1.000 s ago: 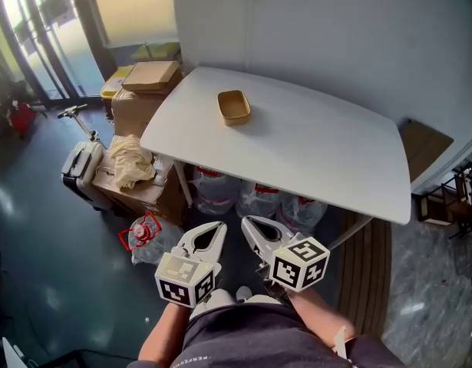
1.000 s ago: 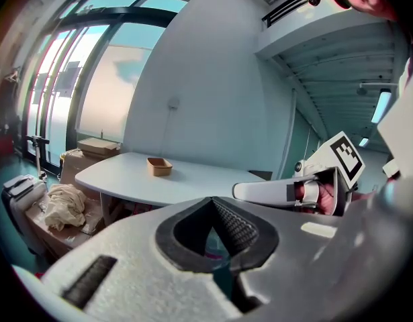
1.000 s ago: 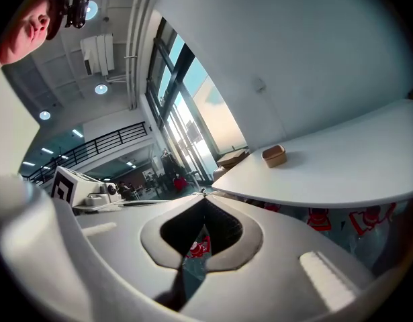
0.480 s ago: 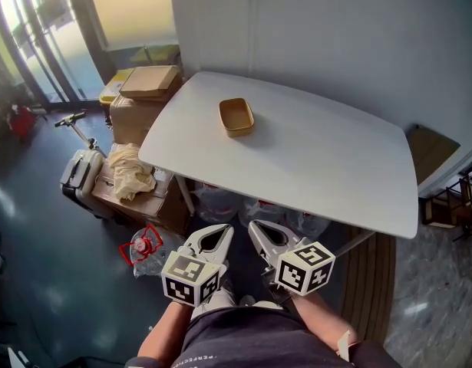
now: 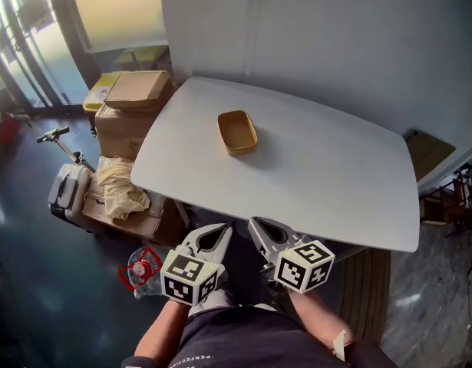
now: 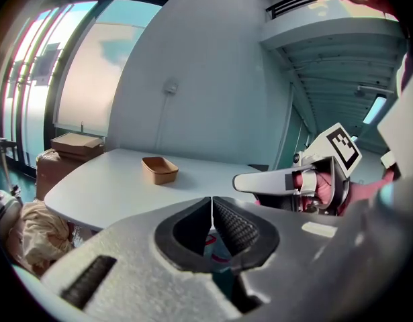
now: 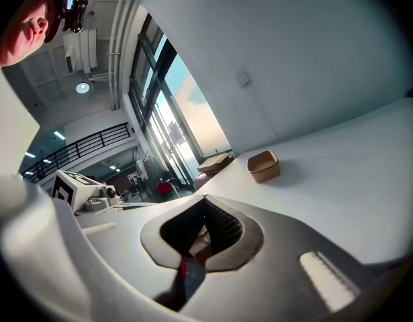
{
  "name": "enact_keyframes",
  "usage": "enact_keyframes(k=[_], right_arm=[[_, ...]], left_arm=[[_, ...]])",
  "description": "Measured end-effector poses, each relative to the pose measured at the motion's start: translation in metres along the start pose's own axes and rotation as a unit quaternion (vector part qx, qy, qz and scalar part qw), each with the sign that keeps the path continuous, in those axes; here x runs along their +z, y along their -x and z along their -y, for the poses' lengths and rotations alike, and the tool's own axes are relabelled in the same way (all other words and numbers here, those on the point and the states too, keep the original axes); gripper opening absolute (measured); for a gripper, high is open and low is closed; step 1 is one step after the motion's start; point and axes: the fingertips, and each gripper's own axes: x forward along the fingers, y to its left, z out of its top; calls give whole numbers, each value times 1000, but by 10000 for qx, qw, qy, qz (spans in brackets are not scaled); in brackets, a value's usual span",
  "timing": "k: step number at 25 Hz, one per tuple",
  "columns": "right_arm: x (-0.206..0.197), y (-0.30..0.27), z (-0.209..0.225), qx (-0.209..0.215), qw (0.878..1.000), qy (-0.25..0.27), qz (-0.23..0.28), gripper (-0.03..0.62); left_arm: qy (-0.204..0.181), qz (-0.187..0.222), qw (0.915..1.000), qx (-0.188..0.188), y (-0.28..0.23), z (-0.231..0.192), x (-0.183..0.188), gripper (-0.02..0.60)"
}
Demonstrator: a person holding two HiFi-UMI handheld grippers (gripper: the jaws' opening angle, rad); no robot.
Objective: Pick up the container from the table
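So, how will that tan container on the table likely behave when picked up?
The container looks empty and thin-walled, so probably light and flexible. Low and wide, it seems unlikely to tip, though it may slide on the smooth table.

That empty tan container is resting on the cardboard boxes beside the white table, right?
No. The empty tan container rests on the white table itself; the cardboard boxes stand beside it, as the head view shows.
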Motion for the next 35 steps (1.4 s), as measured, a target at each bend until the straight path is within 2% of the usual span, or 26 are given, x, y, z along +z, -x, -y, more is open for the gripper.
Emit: enact_keyframes(k=[12, 21, 35], right_arm=[[21, -96, 14, -276, 9996, -8, -110, 2], [34, -125, 42, -562, 9981, 95, -252, 2], [78, -192, 100, -289, 9967, 497, -572, 2]], left_arm=[[33, -175, 9994, -307, -22, -91, 22, 5], [242, -279, 9988, -334, -47, -120, 26, 5], [304, -423, 9985, -159, -125, -166, 62, 6]])
